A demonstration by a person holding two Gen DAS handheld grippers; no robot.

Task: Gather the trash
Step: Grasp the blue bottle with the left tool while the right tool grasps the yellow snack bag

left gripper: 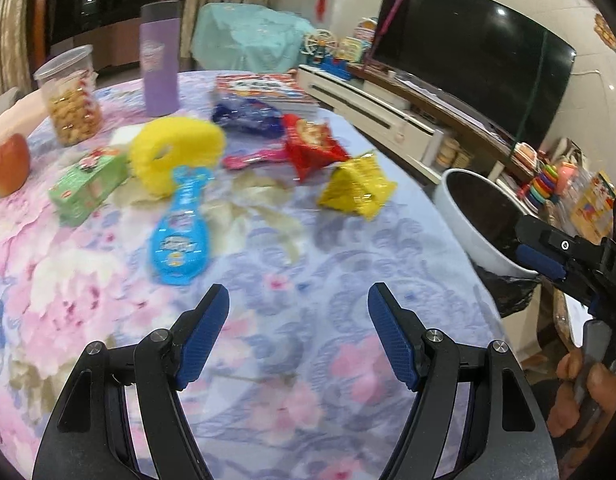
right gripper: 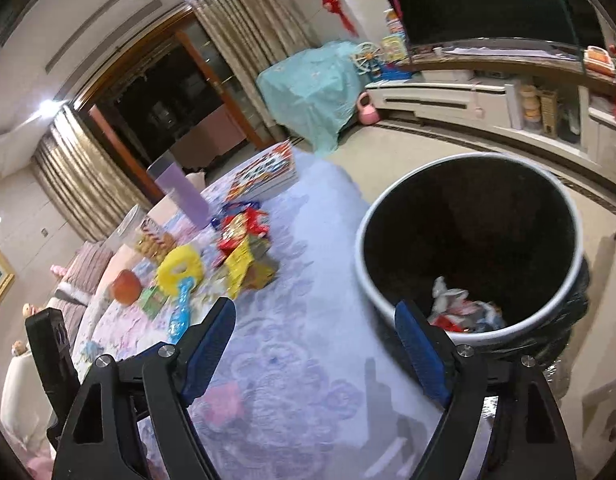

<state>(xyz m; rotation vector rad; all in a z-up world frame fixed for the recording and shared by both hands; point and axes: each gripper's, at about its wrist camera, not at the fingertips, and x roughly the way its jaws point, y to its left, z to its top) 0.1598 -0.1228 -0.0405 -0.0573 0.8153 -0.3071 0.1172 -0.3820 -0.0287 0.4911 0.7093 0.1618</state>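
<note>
The left tongs (left gripper: pixel 298 332) are held above the flower-patterned cloth of the bench (left gripper: pixel 308 280), their blue pads spread wide apart with nothing between them. The right tongs (right gripper: pixel 314 344) are likewise spread apart and empty, held over the bench edge just beside the white bin (right gripper: pixel 388 208), which is lined with a black bag. In the left wrist view the right tongs are seen at the far right, close to the rim of the bin (left gripper: pixel 456 216).

Crumpled wrappers (right gripper: pixel 464 310) are seen lying at the bottom of the bin. The remaining trash is spread across the middle of the bench: a yellow snack packet (left gripper: pixel 358 190) lies nearest the bin side, a red snack packet (left gripper: pixel 314 146) sits just behind it, a pink wrapper (left gripper: pixel 254 158) is placed beside the red one, and a dark blue wrapper (left gripper: pixel 246 118) lies further back, near a stack of books (left gripper: pixel 264 88). A light blue packet (left gripper: pixel 182 232) is laid nearest the left tongs, touching a crumpled clear film (left gripper: pixel 252 208).

Further left a yellow ring-shaped toy (left gripper: pixel 176 150), a green carton (left gripper: pixel 90 186), an apple (left gripper: pixel 8 164), a clear jar of biscuits (left gripper: pixel 70 98) and a purple tumbler (left gripper: pixel 160 60) are seen on the bench.
</note>
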